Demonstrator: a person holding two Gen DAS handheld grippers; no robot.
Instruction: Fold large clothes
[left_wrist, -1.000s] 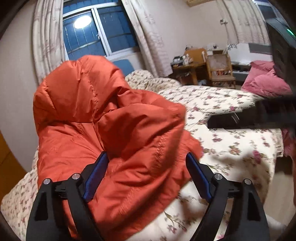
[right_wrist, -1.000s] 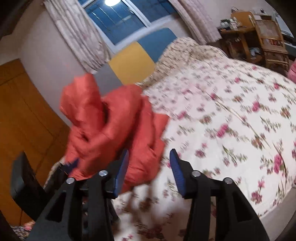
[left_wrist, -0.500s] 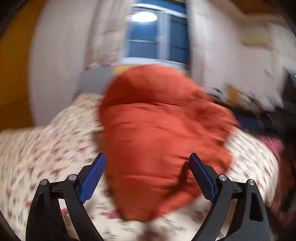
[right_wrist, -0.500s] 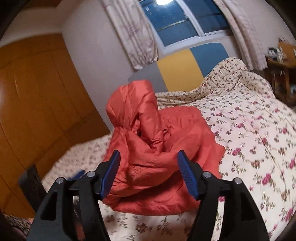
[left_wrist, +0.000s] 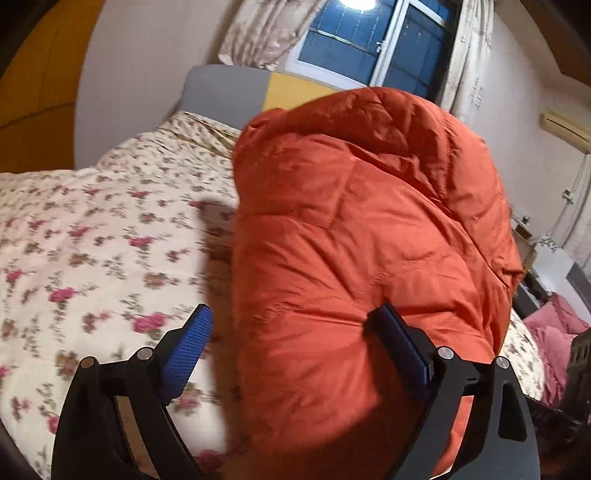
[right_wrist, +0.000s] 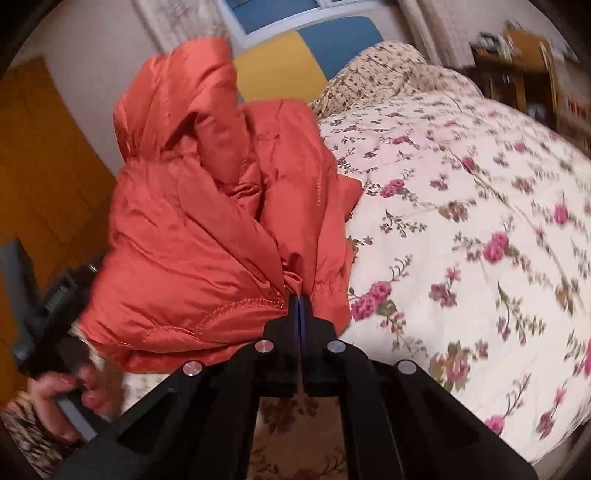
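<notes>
A puffy orange hooded jacket (left_wrist: 369, 240) stands bunched up on the flowered bed cover (left_wrist: 92, 240). My left gripper (left_wrist: 295, 332) is open wide around the jacket's near bulge. Its right pad (left_wrist: 402, 347) presses into the fabric, while the left pad (left_wrist: 188, 347) stands clear of it. In the right wrist view the jacket (right_wrist: 207, 236) rises with its hood up at the bed's left side. My right gripper (right_wrist: 297, 306) is shut on a pinch of fabric at the jacket's lower edge. A hand (right_wrist: 66, 387) holds the left gripper's body at the far left, behind the jacket.
The flowered cover (right_wrist: 461, 221) spreads wide to the right of the jacket. A grey, yellow and blue headboard (right_wrist: 284, 70) and a window stand behind. An orange wooden wall (right_wrist: 44, 166) runs along the left. Pink bedding (left_wrist: 554, 332) lies at the far right.
My right gripper's jaws have come together on the jacket's lower edge. The left gripper has swung and rolled round the jacket, which now fills the space between its jaws.
</notes>
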